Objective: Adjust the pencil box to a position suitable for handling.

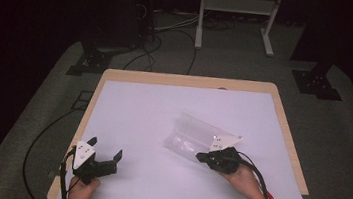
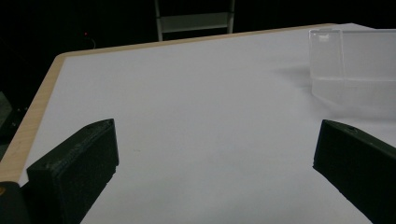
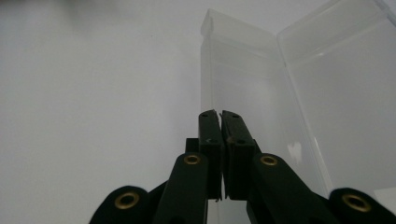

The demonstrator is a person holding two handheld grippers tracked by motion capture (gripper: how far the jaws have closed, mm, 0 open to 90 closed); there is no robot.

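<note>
Overhead: right gripper (image 1: 206, 158) clenched on a clear plastic box's (image 1: 195, 134) near wall, likely steadying it; left gripper (image 1: 106, 160) released, idle. Left gripper view: box (image 2: 355, 70) ahead, rightward. Right gripper view: jaws pinch the wall, hinged lid (image 3: 345, 84) raised alongside.

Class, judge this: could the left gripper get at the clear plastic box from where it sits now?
Probably yes: the left gripper is open, and only bare white table lies between it and the clear plastic box.
</note>
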